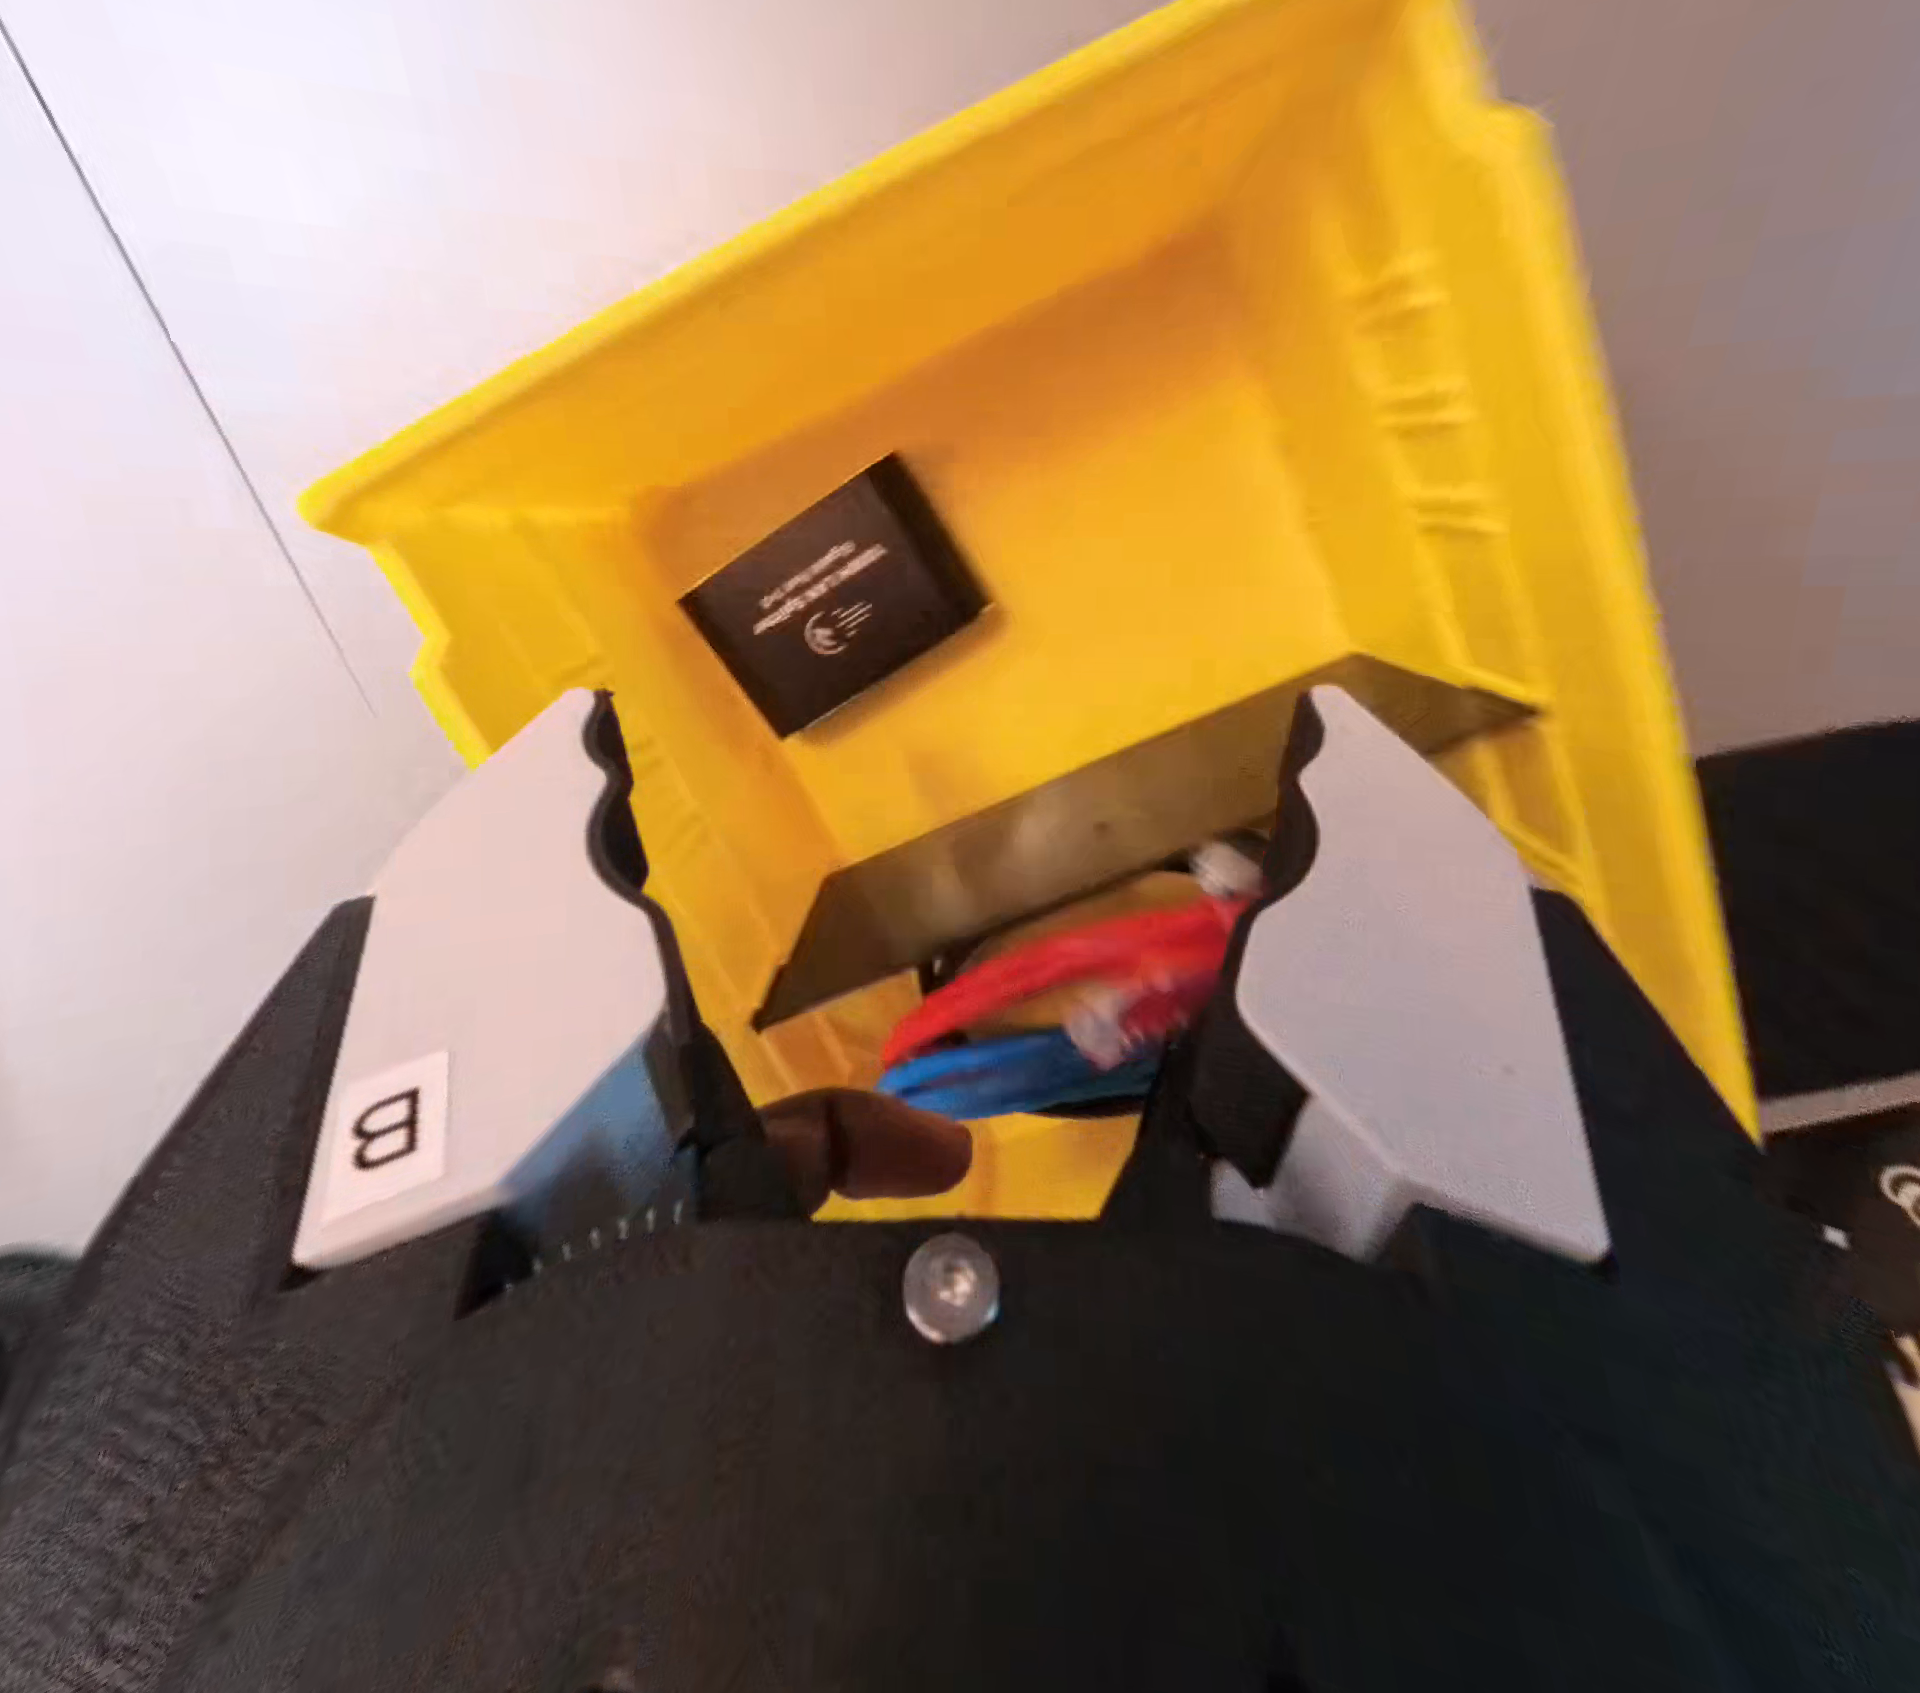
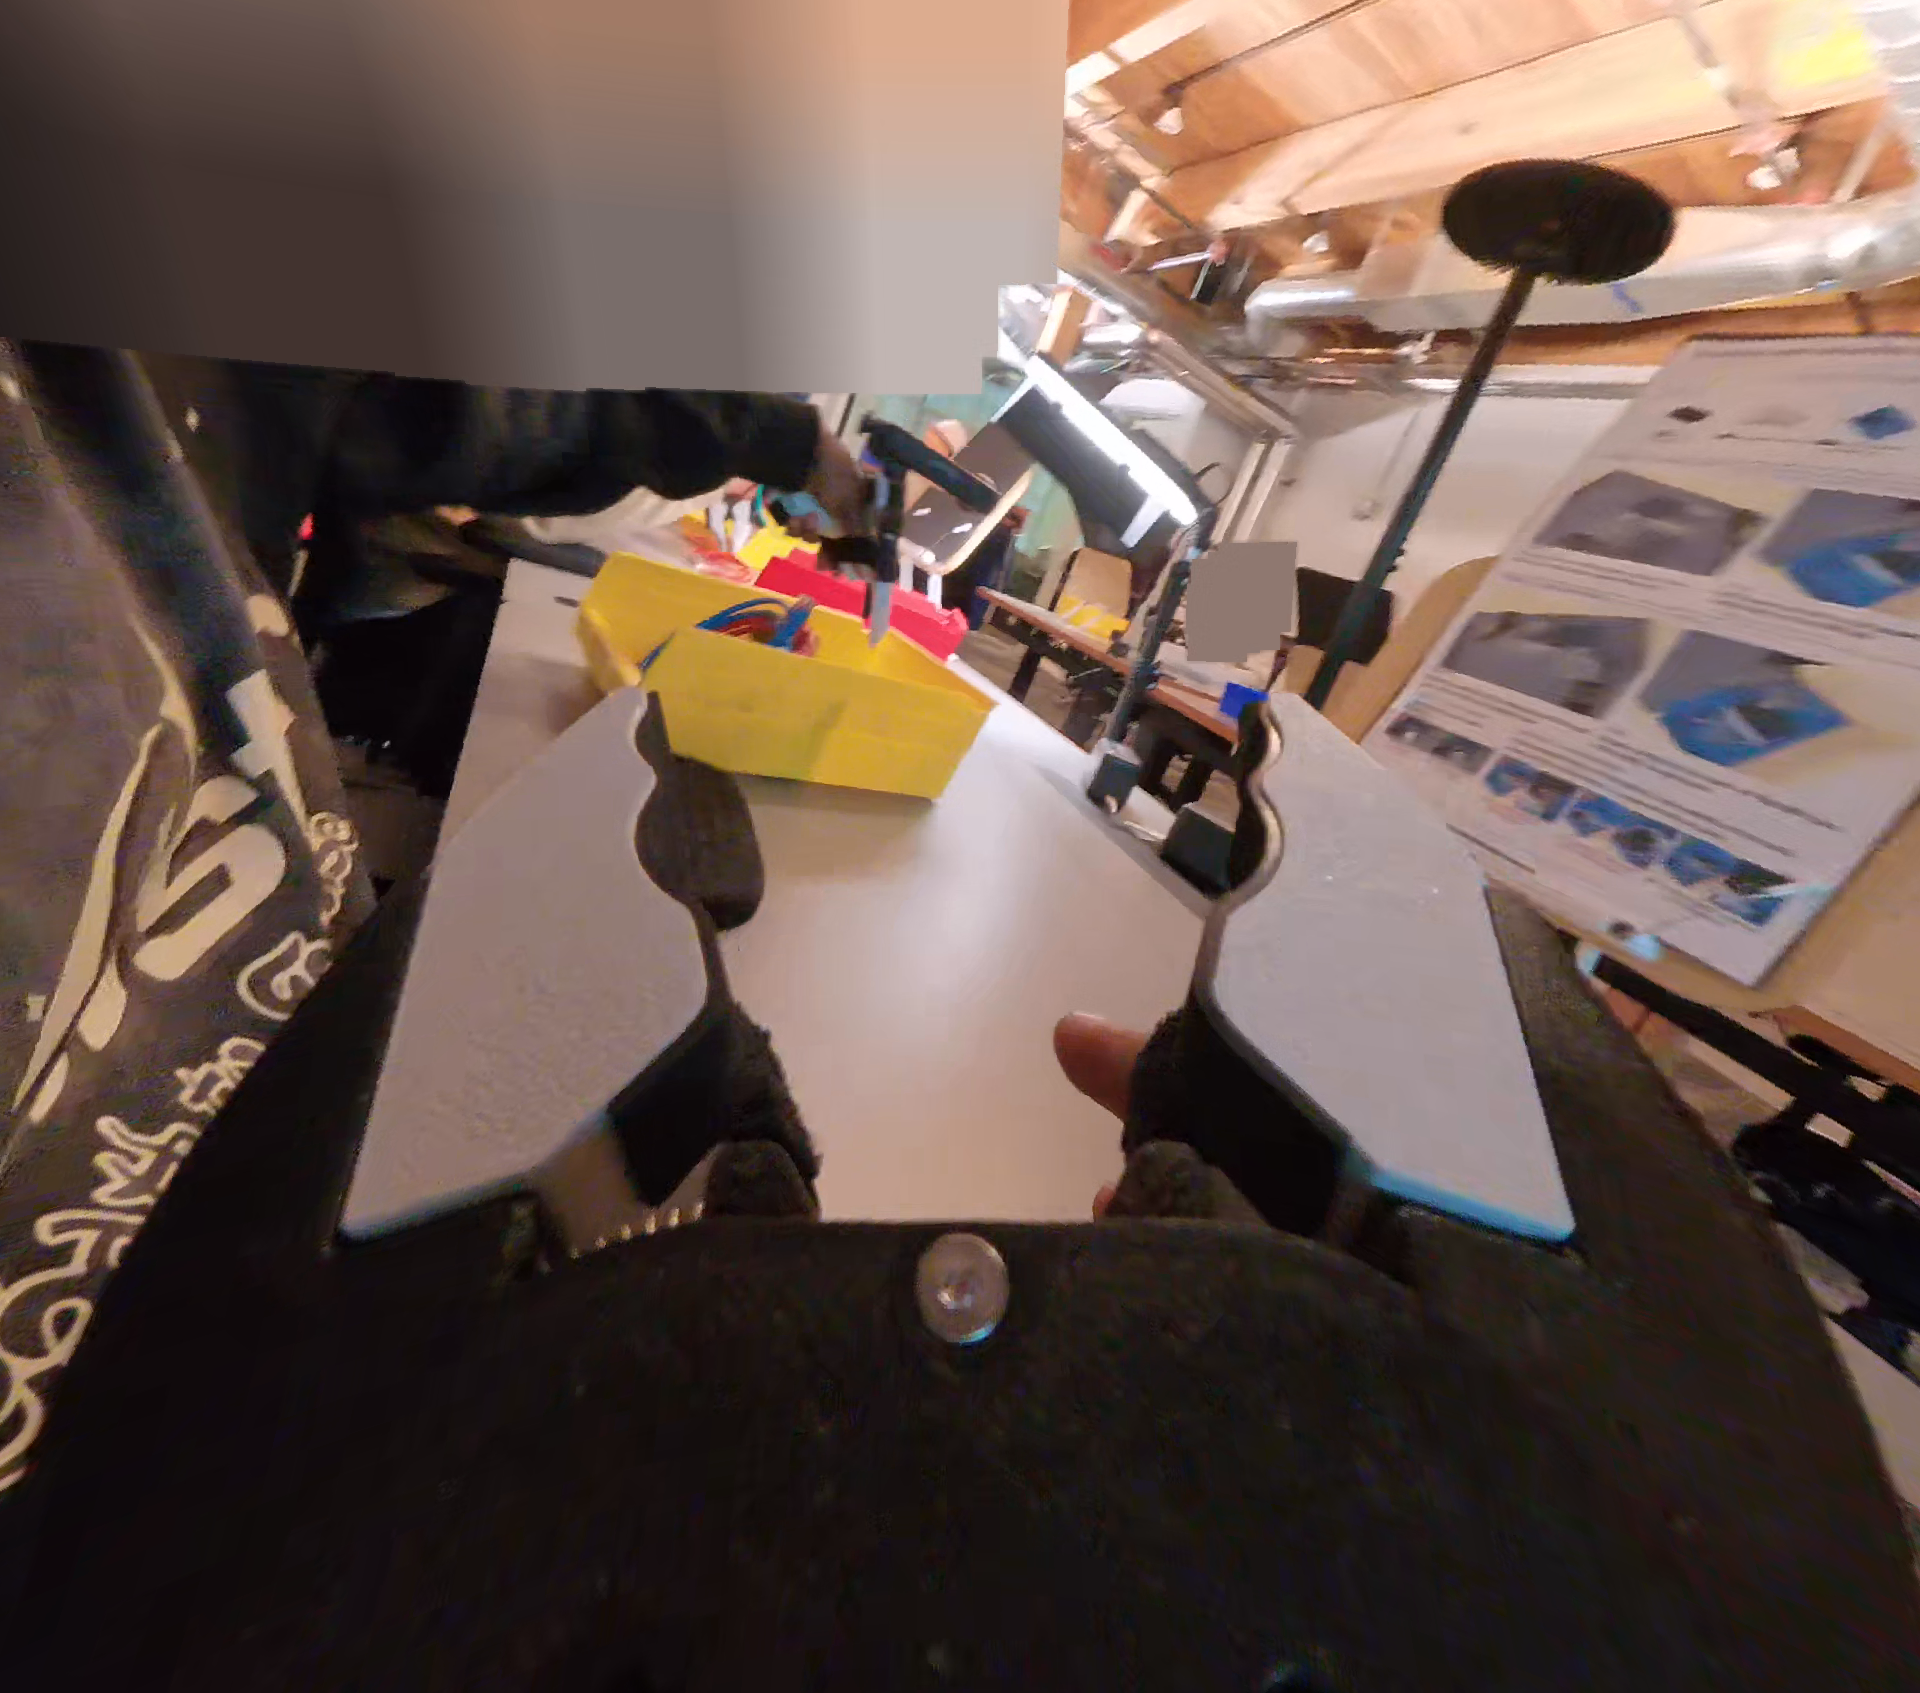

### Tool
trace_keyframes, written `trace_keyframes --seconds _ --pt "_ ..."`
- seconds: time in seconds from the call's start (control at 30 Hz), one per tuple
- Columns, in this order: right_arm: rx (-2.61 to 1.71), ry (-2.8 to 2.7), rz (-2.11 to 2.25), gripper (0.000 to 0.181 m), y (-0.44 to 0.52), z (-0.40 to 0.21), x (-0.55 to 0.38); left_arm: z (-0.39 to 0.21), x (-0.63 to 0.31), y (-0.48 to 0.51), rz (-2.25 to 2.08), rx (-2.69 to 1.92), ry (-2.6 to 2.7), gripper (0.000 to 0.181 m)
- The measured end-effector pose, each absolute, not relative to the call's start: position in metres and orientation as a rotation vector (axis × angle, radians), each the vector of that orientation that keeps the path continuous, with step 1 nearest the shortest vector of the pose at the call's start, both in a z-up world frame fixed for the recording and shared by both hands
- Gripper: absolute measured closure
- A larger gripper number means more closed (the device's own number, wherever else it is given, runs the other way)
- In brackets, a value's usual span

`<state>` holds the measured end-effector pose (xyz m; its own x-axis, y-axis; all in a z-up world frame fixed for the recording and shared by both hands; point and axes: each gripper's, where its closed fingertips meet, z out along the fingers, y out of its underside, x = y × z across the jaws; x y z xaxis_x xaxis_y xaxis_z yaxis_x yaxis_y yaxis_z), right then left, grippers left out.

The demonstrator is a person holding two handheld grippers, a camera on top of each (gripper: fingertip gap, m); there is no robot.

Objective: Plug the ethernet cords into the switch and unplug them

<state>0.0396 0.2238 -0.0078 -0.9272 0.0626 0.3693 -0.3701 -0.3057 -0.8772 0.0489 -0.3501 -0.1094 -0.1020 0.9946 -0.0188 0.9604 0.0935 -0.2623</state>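
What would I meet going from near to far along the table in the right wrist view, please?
Right gripper → bare white table → yellow bin holding red and blue cords → red bin.

Pale grey flat tabletop (image 2: 935,968); resting on it, an open yellow plastic bin (image 2: 821,724), a red plastic bin (image 2: 914,609) just behind.

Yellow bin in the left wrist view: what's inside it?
Inside the yellow bin: a black rectangular box on the floor, a metal-sided unit nearer the camera, and red cords and blue cords bunched beside it. The gripper fingers hide the near corners.
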Motion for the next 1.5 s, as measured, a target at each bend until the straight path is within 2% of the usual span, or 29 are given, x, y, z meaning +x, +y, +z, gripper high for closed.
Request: trace_keyframes --seconds 0.17,0.3,0.43,0.5,0.63,0.83,0.87,0.9,1.03,1.2,1.33,1.5 --pt "0.424 -1.680 2.311 0.080 0.212 -0.016 0.040 -0.170 0.053 -0.378 0.128 -2.049 -2.495 0.068" --pt "0.392 -1.603 2.335 0.085 0.221 -0.008 0.037 -0.192 0.056 -0.382 0.068 -2.019 -2.566 0.078" --pt "0.381 -1.579 2.325 0.089 0.225 -0.006 0.037 -0.210 0.063 -0.377 -0.016 -1.997 -2.576 0.080" --pt "0.380 -1.584 2.314 0.089 0.226 -0.008 0.037 -0.212 0.061 -0.376 0.028 -2.010 -2.549 0.080" --pt "0.380 -1.589 2.324 0.090 0.223 -0.009 0.037 -0.206 0.051 -0.360 0.003 -1.935 -2.437 0.094" --pt "0.417 -1.627 2.271 0.091 0.216 -0.015 0.041 -0.218 0.059 -0.365 -0.047 -1.984 -2.470 0.074" --pt "0.426 -1.637 2.251 0.091 0.215 -0.017 0.041 -0.217 0.058 -0.364 -0.042 -1.991 -2.448 0.077" --pt "0.431 -1.644 2.236 0.091 0.215 -0.019 0.041 -0.215 0.055 -0.365 -0.003 -1.999 -2.427 0.093" --pt "0.423 -1.658 2.228 0.092 0.213 -0.023 0.038 -0.212 0.052 -0.364 0.086 -2.078 -2.370 0.095" --pt "0.417 -1.675 2.208 0.092 0.210 -0.028 0.035 -0.168 0.039 -0.366 0.344 -2.111 -2.257 0.095" --pt "0.404 -1.688 2.193 0.090 0.204 -0.034 0.034 -0.096 0.016 -0.348 0.652 -1.951 -2.022 0.095" --pt "0.384 -1.660 2.150 0.078 0.189 -0.042 0.032 0.006 0.004 -0.264 0.798 -1.554 -1.483 0.095"
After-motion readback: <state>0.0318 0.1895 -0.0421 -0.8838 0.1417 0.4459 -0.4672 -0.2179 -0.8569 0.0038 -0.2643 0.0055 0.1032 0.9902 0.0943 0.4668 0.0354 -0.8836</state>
